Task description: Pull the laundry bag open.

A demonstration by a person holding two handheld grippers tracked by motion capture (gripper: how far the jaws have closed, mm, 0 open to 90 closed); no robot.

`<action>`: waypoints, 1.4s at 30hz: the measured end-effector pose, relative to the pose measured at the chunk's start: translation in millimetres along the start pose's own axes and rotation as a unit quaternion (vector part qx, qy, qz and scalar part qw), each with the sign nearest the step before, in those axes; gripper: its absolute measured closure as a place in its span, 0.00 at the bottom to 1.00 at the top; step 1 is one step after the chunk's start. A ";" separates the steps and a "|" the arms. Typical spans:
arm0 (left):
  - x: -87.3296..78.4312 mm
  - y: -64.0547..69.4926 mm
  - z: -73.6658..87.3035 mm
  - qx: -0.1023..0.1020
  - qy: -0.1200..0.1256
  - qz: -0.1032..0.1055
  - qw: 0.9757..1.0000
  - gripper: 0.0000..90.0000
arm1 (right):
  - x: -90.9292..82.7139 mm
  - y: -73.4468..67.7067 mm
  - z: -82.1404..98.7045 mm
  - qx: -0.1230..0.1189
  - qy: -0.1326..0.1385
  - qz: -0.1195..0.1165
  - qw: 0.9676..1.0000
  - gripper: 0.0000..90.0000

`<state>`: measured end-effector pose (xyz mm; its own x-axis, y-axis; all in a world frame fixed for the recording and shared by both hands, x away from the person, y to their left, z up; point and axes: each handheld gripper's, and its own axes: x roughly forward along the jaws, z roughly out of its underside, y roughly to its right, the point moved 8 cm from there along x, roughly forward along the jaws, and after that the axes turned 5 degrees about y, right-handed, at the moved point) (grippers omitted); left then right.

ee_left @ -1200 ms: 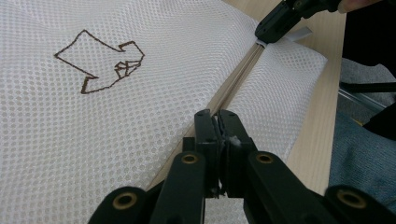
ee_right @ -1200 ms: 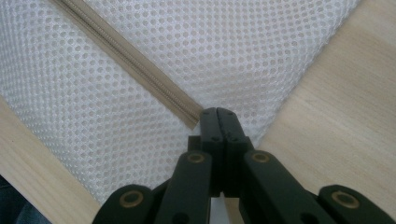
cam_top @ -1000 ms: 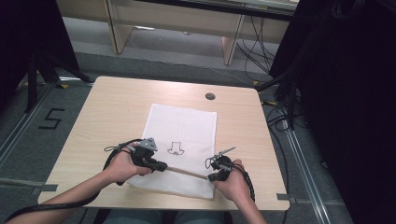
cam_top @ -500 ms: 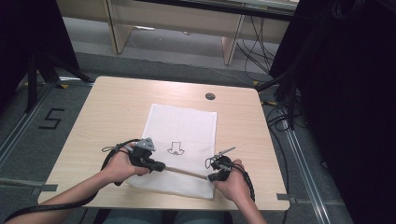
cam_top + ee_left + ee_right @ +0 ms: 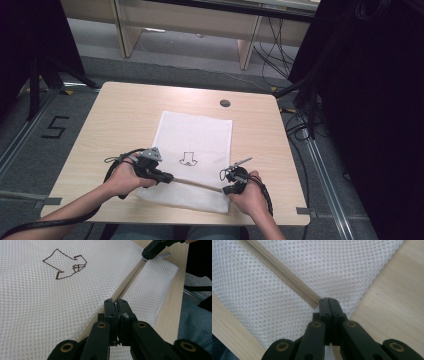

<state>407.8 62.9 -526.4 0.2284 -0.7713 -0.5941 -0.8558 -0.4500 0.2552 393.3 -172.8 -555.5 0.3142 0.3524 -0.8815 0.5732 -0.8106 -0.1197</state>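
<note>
Left fingers [image 5: 117, 305] pinched shut on zipper [image 5: 130, 277] pull, right fingers [image 5: 328, 302] clamped on bag [image 5: 197, 135] at zipper's end. Zipper stretched straight between both, across bag's near edge on counter [image 5: 120, 110]; left nearer the pull.

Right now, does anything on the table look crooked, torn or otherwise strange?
Nothing stands out. The white mesh bag lies flat on the table, unspilled and untorn. Its beige zipper runs straight between the left gripper and the right gripper, both shut at its ends.
</note>
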 end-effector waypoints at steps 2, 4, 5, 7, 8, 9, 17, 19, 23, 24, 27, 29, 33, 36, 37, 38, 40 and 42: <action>-2.5 -1.7 0.6 -0.003 0.001 -0.002 1.000 0.97 | 0.0 -0.1 0.0 0.000 -0.001 0.000 1.000 1.00; -5.2 -3.6 0.9 -0.005 0.004 -0.007 1.000 0.97 | 0.1 -0.1 -0.1 0.000 -0.001 -0.001 1.000 1.00; -7.1 -4.2 1.1 -0.012 0.007 -0.008 1.000 0.97 | 0.0 -0.1 -0.1 0.000 -0.001 0.000 1.000 1.00; -9.7 -6.2 2.1 -0.010 0.007 -0.010 1.000 0.97 | 0.0 -0.1 0.0 0.000 -0.001 0.000 1.000 1.00; -11.5 -6.3 3.2 -0.011 0.007 -0.007 1.000 0.97 | 0.0 -0.1 -0.1 0.000 -0.001 0.000 1.000 1.00; -13.4 -7.8 4.5 -0.012 0.005 -0.009 1.000 0.97 | 0.4 0.5 -0.5 -0.006 0.001 -0.002 1.000 1.00; -29.2 -17.2 13.4 -0.029 0.010 -0.021 0.999 0.97 | 0.5 0.5 -0.5 -0.006 0.001 -0.002 1.000 1.00; -34.4 -20.4 17.2 -0.035 0.012 -0.026 0.999 0.97 | 0.5 0.5 -0.5 -0.006 0.001 -0.002 1.000 1.00; -42.8 -25.6 22.8 -0.040 0.014 -0.031 0.999 0.97 | 0.5 0.5 -0.5 -0.006 0.001 -0.002 1.000 1.00; -44.7 -26.9 24.5 -0.045 0.017 -0.033 0.998 0.97 | 0.5 0.5 -0.5 -0.006 0.001 -0.002 1.000 1.00; -51.0 -31.3 30.7 -0.055 0.021 -0.036 0.998 0.97 | 0.5 0.5 -0.5 -0.006 0.001 -0.002 1.000 1.00; -54.7 -35.0 35.9 -0.060 0.020 -0.040 0.997 0.97 | 0.0 0.0 -0.1 0.001 0.000 0.000 1.000 1.00; -59.7 -40.9 43.0 -0.068 0.021 -0.052 0.996 0.97 | 0.1 0.2 -0.2 0.001 -0.001 0.001 1.000 1.00; -65.8 -46.3 47.2 -0.069 0.020 -0.062 0.996 0.97 | -1.0 -0.6 0.9 0.011 -0.007 0.002 1.000 1.00; -67.3 -48.0 48.8 -0.075 0.021 -0.066 0.995 0.97 | -1.1 -0.8 1.0 0.012 -0.007 0.002 1.000 1.00; -68.9 -49.9 50.6 -0.073 0.021 -0.067 0.995 0.97 | -0.9 -0.5 0.8 0.011 -0.006 0.001 1.000 1.00; -69.4 -51.6 53.9 -0.077 0.018 -0.072 0.994 0.97 | -0.9 -0.5 0.8 0.011 -0.006 0.001 1.000 1.00; -69.0 -52.3 54.9 -0.076 0.014 -0.077 0.994 0.97 | -1.0 -0.6 1.0 0.012 -0.007 0.001 1.000 1.00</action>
<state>411.3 164.4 -540.6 0.3668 -0.6992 -0.6136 -0.7304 -0.6250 0.2756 391.8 -173.1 -555.0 0.3053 0.3447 -0.8877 0.5536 -0.8227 -0.1291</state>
